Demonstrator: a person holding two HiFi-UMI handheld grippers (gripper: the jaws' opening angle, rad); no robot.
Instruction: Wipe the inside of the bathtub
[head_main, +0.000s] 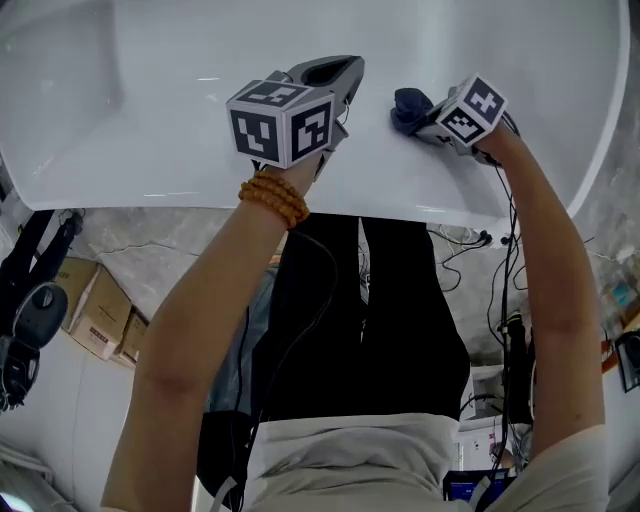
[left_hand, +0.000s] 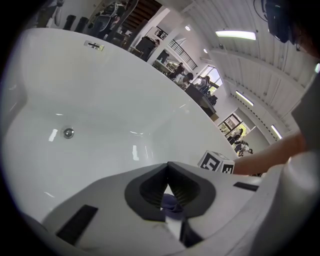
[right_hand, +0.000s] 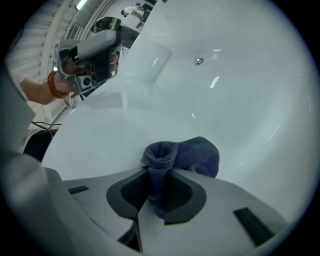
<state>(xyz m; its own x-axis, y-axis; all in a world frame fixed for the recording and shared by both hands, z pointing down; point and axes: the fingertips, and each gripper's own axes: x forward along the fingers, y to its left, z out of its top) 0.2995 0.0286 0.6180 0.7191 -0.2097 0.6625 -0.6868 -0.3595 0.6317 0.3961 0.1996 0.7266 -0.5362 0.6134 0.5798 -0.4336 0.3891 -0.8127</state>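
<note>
Right gripper view: the dark blue cloth (right_hand: 186, 155) is bunched into a twisted neck that runs down between the two jaws of the right gripper (right_hand: 159, 175), which are closed onto it; the loose part of the cloth spreads just beyond the jaw tips and lies against the white inner surface of the bathtub (right_hand: 240, 90). The round metal drain (right_hand: 199, 61) sits well apart, farther along the tub floor. The left gripper (right_hand: 90, 55) appears at upper left, above the tub.

Head view: the cloth (head_main: 408, 108) rests on the tub's inside wall close to the near rim of the bathtub (head_main: 150, 110), with the right gripper (head_main: 428, 122) touching it from the right. The left gripper (head_main: 335, 72) is held just beside it to the left, apart from the cloth. A bead bracelet (head_main: 272, 198) circles the left wrist. Cardboard boxes (head_main: 100, 315) stand on the floor at lower left.

Left gripper view: the jaws of the left gripper (left_hand: 167, 167) meet at their tips; a small bluish patch low in the gap cannot be identified. The drain (left_hand: 68, 133) lies ahead on the tub floor
</note>
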